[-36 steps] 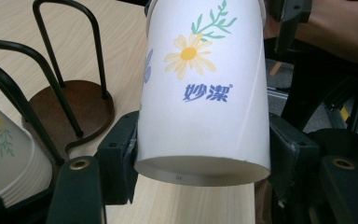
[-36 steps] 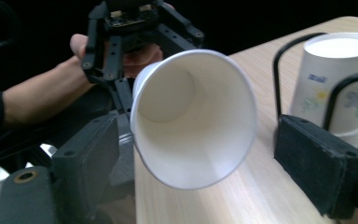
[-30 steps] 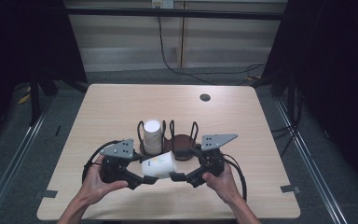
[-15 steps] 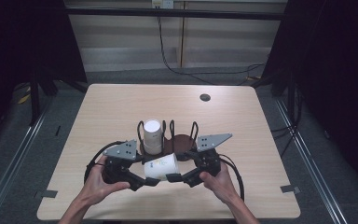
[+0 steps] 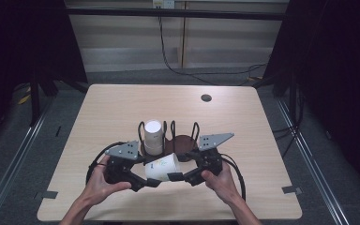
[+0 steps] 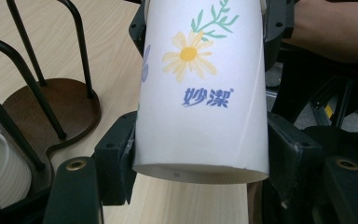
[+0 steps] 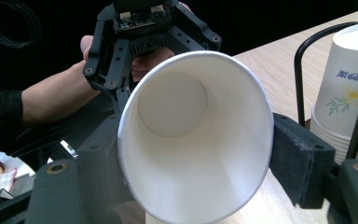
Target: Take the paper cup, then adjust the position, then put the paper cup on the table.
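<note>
A white paper cup [image 5: 161, 166] with a daisy print [image 6: 200, 93] lies on its side above the table's near edge, held between both grippers. My left gripper [image 5: 143, 180] is shut on its base end, the pads [image 6: 116, 154] pressing both sides. My right gripper [image 5: 180, 177] is shut on the wide mouth end, and the cup's open mouth [image 7: 191, 140] faces its camera. A stack of matching cups [image 5: 153, 136] stands upright in a black wire holder with a brown base [image 5: 183, 142], just behind the held cup.
The light wooden table [image 5: 262, 131] has a small dark round spot [image 5: 206, 98] near its far right. The holder's wire loops [image 6: 37, 70] rise close to the left of the held cup. Dark floor and metal rails surround the table.
The right gripper has moved a little left and in on the cup's mouth end. The cup and the left gripper have barely shifted.
</note>
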### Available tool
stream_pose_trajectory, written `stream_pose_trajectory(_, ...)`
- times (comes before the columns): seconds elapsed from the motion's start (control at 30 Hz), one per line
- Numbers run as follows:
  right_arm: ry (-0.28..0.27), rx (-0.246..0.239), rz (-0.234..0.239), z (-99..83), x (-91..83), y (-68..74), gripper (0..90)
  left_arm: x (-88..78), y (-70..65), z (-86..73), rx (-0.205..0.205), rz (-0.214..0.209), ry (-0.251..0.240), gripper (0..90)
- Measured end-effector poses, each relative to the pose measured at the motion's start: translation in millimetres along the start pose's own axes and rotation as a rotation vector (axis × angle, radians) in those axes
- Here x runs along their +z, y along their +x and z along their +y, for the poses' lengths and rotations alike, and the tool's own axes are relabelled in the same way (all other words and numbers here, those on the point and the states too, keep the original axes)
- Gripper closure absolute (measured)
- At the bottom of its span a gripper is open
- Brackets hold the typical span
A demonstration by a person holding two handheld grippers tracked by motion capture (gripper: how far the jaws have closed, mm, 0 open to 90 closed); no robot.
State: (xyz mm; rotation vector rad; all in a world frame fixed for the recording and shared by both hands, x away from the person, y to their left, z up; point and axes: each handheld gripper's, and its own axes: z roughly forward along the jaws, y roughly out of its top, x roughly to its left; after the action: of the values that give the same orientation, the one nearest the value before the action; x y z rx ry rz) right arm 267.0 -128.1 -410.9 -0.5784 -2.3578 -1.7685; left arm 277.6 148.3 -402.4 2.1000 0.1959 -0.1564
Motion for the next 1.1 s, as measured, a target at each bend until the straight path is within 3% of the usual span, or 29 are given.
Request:
stream_pose_trajectory(0.17,-0.001,-0.008,-0.013,0.5,-0.5,1.5,26.8,0.4,-0.8,0.5,0.003,0.008,0.007,32.8)
stream_pose_trajectory(0.33,-0.006,-0.010,-0.027,0.2,-3.5,1.5,27.0,2.2,-1.9,0.6,0.002,0.017,0.022,25.1)
stream_pose_trajectory(0.5,-0.007,-0.013,-0.037,0.7,-6.3,1.1,27.4,0.9,0.8,-0.4,-0.032,0.045,0.026,16.3)
stream_pose_trajectory(1.1,-0.002,0.015,-0.085,-1.3,-16.9,-9.3,27.9,-5.0,13.3,-13.7,-0.054,0.102,0.078,16.1)
